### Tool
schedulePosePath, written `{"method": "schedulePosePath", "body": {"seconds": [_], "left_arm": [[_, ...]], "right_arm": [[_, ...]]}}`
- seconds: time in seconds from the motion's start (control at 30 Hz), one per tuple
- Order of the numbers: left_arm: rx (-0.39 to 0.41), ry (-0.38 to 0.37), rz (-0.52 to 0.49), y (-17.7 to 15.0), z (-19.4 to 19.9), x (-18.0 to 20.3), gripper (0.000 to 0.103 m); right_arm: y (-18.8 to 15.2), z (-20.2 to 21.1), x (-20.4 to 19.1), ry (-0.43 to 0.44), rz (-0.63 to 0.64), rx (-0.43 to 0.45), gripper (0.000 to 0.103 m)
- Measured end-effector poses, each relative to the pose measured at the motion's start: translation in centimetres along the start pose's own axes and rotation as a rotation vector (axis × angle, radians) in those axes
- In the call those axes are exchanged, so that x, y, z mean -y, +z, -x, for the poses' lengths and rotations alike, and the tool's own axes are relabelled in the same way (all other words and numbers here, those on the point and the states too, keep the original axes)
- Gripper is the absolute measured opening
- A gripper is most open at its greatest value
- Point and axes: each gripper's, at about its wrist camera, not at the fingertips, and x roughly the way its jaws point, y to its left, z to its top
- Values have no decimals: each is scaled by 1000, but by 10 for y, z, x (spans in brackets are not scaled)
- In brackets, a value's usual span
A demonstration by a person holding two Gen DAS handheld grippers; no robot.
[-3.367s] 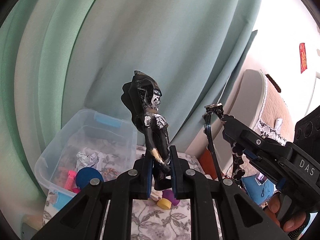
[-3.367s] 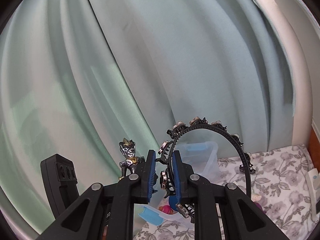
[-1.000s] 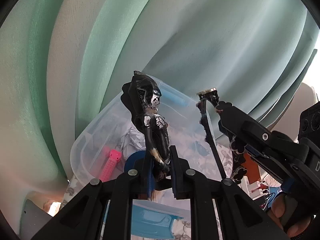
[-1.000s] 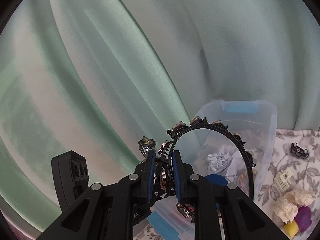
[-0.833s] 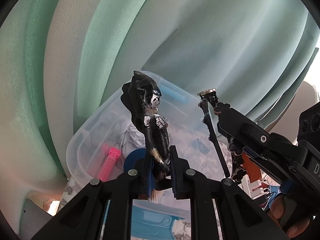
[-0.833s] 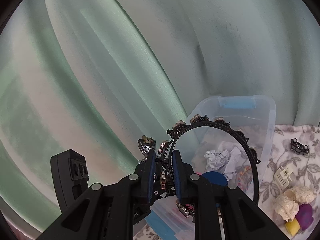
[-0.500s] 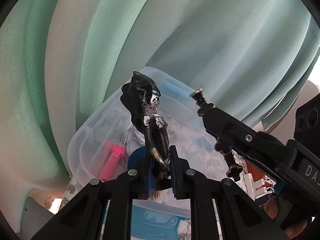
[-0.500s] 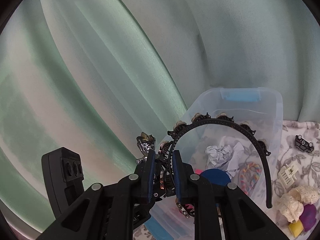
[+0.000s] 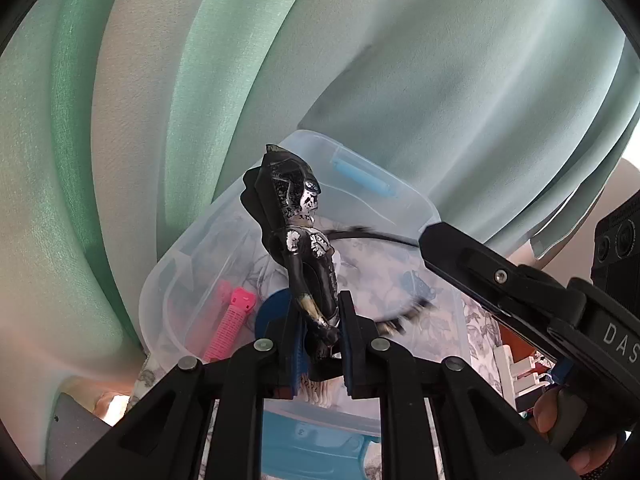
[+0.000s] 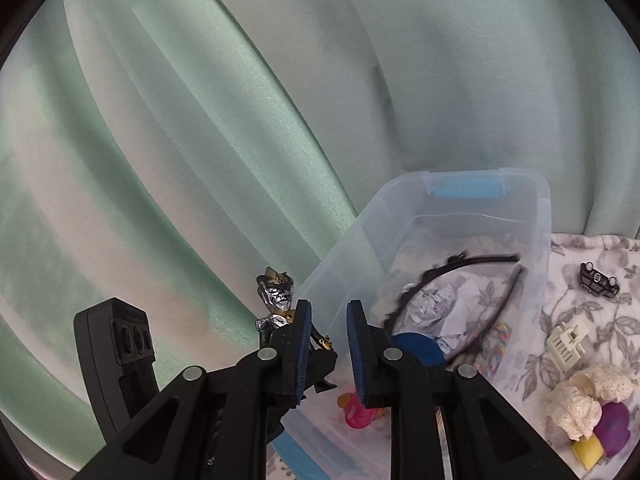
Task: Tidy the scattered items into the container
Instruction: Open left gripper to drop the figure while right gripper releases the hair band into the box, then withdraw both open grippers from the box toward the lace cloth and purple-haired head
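Left gripper (image 9: pixel 320 340): jaws nearly closed, pads clamped on the legs of a black and silver figurine (image 9: pixel 298 248). The figurine stands upright between the pads, above the near end of the container (image 9: pixel 430 208). In the right wrist view the same figurine (image 10: pixel 278 304) shows just left of the container's (image 10: pixel 540 216) near left wall.

Container: clear plastic bin with blue latches, placed on a floral cloth (image 10: pixel 568 292) in front of a green curtain (image 10: pixel 200 120). Contents, left to right in the left wrist view: a pink ribbed piece (image 9: pixel 232 322), a blue disc (image 9: pixel 276 308), and a black headband (image 9: pixel 380 236), motion-blurred. In the right wrist view the headband (image 10: pixel 476 260) lies inside the bin over a ball of crumpled paper (image 10: pixel 444 300), clear of both grippers, with the blue disc (image 10: pixel 420 350) and a pink toy (image 10: pixel 356 410) nearer the camera.

Right gripper (image 10: pixel 328 354): jaws slightly parted and opening, with nothing between the pads. It hangs above the near end of the bin. From the left wrist view its finger (image 9: pixel 480 264) reaches in from the right, above the bin's right rim, with part of the person's hand (image 9: pixel 576 440) at the handle.

Outside the bin, on the cloth to the right: a small black toy car (image 10: pixel 599 276), a white clip-like piece (image 10: pixel 568 338), two cream lace lumps (image 10: pixel 588 396), a purple piece (image 10: pixel 616 424) and a yellow block (image 10: pixel 588 450).
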Motion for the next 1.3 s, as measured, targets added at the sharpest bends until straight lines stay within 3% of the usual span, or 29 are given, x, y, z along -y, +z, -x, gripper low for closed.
{"method": "schedulePosePath", "body": {"seconds": [0.1, 0.23, 0.4, 0.57, 0.67, 1.3], "left_arm": [[-7, 4, -4, 9, -26, -4, 19], [-8, 0, -12, 10, -22, -2, 36], [-3, -3, -22, 1, -21, 5, 42], [0, -7, -40, 1, -19, 17, 43], [2, -5, -50, 1, -19, 24, 49], [38, -42, -192, -13, 18, 99, 59]], "right_arm": [[-2, 6, 2, -26, -5, 0, 22], [-6, 15, 7, -50, -29, 7, 22], [-11, 31, 11, -82, -48, 17, 22], [-22, 48, 17, -124, -82, 43, 22], [-29, 58, 23, -145, -113, 56, 22], [-64, 176, 55, -334, -222, 189, 24]]}}
